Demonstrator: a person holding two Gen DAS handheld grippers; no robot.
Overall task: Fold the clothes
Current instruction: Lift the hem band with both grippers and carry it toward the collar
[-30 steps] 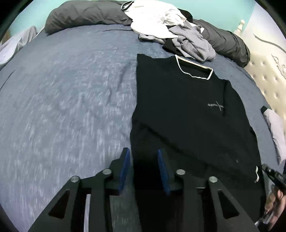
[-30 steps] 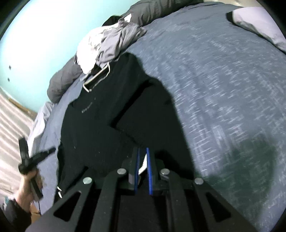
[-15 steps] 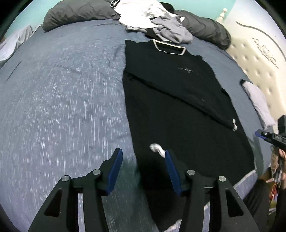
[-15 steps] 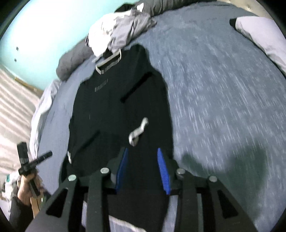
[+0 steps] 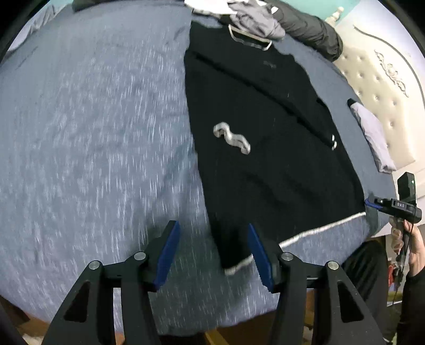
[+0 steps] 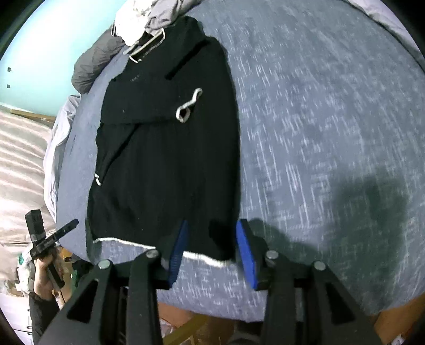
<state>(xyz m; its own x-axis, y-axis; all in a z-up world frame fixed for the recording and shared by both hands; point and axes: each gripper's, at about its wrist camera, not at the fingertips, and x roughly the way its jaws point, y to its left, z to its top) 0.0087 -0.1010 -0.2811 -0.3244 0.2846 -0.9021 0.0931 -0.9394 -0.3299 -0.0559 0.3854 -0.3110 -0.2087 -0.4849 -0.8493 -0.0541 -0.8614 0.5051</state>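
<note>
Since a second ago: both grippers let go and pulled back to the hem; sleeve cuff (image 5: 231, 138) now lies on the chest.

Black sweater (image 5: 265, 148) flat on grey bed (image 5: 93, 119), both sleeves folded in. Left gripper (image 5: 213, 254) and right gripper (image 6: 212, 250): jaws wide, holding nothing, straddling the hem corners. Likely next: pinch the hem, carry it toward the collar (image 5: 249, 41). Clothes pile (image 6: 148, 16) waits beyond.

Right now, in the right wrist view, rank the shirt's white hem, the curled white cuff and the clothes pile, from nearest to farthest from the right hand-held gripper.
1. White hem: between the open right hand-held gripper fingers.
2. Curled white cuff: mid-shirt, ahead.
3. Clothes pile: far end, beyond the collar.
</note>
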